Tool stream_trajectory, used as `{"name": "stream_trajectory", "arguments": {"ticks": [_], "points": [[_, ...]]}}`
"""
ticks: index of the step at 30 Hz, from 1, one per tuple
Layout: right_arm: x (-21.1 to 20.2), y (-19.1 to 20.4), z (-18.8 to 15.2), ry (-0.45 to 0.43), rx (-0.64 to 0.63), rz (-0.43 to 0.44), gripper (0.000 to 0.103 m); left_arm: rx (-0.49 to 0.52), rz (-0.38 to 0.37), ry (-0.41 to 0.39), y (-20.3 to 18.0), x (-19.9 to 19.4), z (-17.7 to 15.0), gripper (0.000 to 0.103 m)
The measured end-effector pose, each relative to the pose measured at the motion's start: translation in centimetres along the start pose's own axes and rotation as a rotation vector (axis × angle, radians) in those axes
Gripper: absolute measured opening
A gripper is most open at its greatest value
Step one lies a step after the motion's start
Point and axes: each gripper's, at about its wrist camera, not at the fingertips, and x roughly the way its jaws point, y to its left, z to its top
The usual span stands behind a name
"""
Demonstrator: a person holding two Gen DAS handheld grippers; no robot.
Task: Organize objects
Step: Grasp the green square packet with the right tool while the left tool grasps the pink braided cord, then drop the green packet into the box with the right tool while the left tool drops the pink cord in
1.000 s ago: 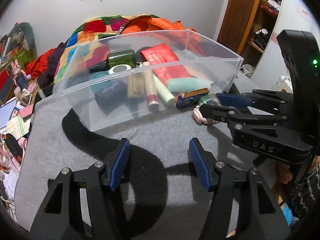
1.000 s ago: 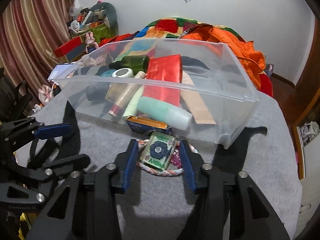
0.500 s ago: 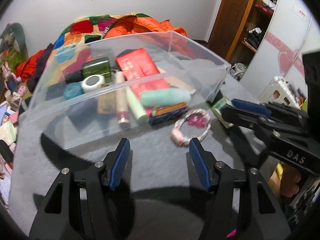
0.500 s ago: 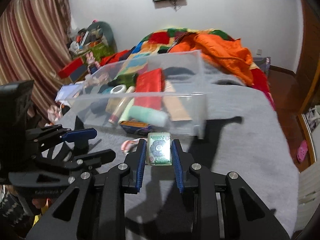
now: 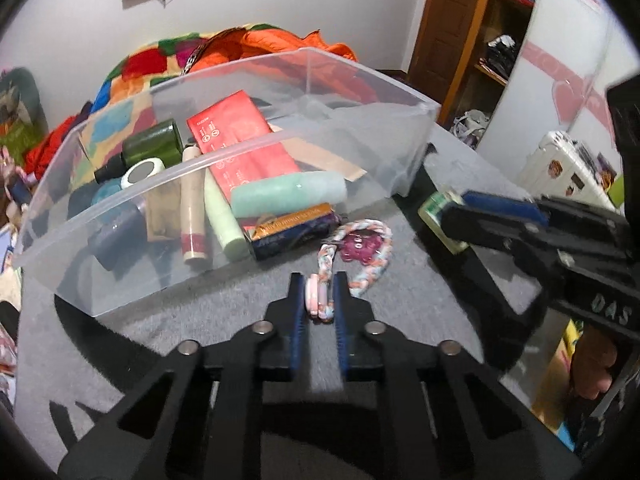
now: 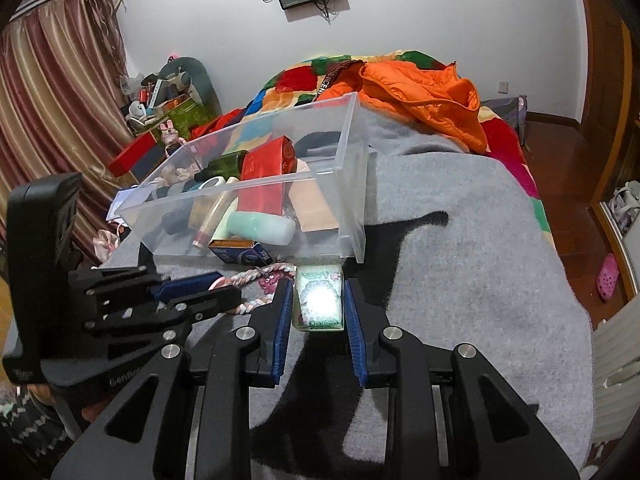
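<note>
Holding two items at once, both just in front of the clear bin [image 5: 224,152]. My left hand-held gripper [image 5: 318,300] is clamping one end of the braided pastel loop [image 5: 362,256]; its jaws have just been closing, and the loop's near end is now pinched between the pads while the rest, with a purple charm inside it, is lying on the grey blanket [image 6: 460,240] close to the bin's front wall. My right hand-held gripper [image 6: 318,304] is gripping the small green floral box [image 6: 319,300], pads pressing on both its sides, near the bin's front right corner; glare is washing out the box face.

Progress, as I am judging it: most of the sorting is looking done. The bin is already carrying a red packet [image 5: 240,140], a dark green bottle [image 5: 152,146], a pale green tube [image 5: 288,192], a cream tube, a tape roll and other pieces. A dark blue carton [image 5: 292,230] is sitting against the bin's front wall; I cannot tell whether it is inside or outside. Remaining: both held items are still needing to go over the bin's wall.
</note>
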Motion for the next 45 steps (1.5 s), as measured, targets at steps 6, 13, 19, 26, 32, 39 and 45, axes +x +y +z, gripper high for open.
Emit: {"name": "stream_trajectory", "arguments": {"ticks": [6, 13, 19, 26, 32, 39, 45], "points": [[-0.3, 0.2, 0.1, -0.009, -0.004, -0.007, 0.023, -0.014, 0.007, -0.03, 0.7, -2.2, -1.3, 0.011], [-0.4, 0.8, 0.3, -0.006, -0.006, 0.001, 0.023, -0.088, -0.005, -0.108, 2.9, -6.0, -1.6, 0.011], [-1.0, 1.4, 0.8, -0.023, -0.013, 0.007, 0.023, -0.097, 0.014, -0.183, 3.7, -8.9, -1.3, 0.011], [-2.0, 2.4, 2.1, -0.059, -0.034, 0.014, 0.023, -0.096, 0.029, -0.247, 4.4, -11.2, -0.7, 0.011], [-2.6, 3.7, 3.7, -0.104, -0.071, 0.018, 0.023, -0.093, 0.036, -0.292, 4.8, -12.5, 0.2, 0.011], [-3.0, 4.6, 5.3, -0.147, -0.092, 0.029, 0.023, -0.127, 0.014, -0.342, 6.1, -14.1, 1.1, 0.011], [-2.6, 4.9, 6.2, -0.157, -0.096, 0.036, 0.023, -0.128, -0.026, -0.357, 6.1, -14.2, 1.9, 0.011]]}}
